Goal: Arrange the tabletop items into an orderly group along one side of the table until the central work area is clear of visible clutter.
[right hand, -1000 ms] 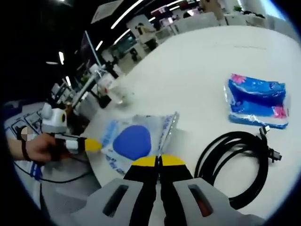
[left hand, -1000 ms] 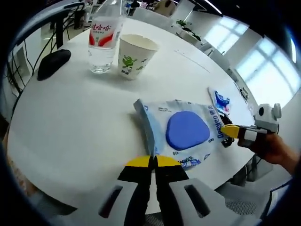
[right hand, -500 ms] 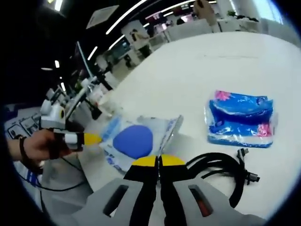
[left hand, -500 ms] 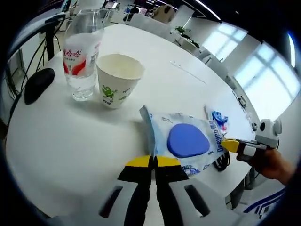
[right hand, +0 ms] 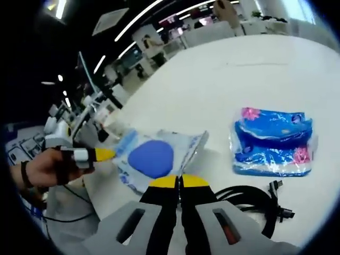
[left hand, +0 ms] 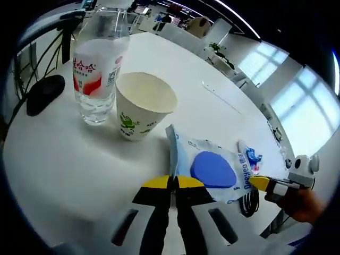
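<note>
Now both tongs (left hand: 172,179) (right hand: 179,179) pinch crinkly pale-blue wipes pack (left hand: 212,171), apparently opposite edges; blue oval lid.

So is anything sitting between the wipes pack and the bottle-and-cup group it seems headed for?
Nothing visible. Both tongs, left and right, pinch the wipes pack; the white table between it and the paper cup by the water bottle looks bare.
</note>
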Available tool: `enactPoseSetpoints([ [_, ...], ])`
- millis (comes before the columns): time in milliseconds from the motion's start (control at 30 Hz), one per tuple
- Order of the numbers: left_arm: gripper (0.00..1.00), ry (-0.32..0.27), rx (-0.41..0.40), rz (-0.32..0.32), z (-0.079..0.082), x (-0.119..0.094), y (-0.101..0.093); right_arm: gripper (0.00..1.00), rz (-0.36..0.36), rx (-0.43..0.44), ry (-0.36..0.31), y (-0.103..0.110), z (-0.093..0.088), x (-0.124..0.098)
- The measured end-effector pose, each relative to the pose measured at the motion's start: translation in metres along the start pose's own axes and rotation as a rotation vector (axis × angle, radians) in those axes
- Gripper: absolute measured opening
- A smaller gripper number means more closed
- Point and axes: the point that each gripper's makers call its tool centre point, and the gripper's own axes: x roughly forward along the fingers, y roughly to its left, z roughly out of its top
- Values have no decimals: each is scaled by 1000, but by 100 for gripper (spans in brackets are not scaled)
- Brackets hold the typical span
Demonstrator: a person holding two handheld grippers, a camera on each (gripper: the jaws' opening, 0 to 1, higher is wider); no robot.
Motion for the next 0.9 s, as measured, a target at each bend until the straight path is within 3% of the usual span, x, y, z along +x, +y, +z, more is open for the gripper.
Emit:
enactPoseSetpoints([
  [367,1,-38,-127,29,5,17,10,0,-39,33,6,-9,12,13],
  [900,2,-58,-174,49,15,29,21,0,-51,81,-11,-16,24,28],
])
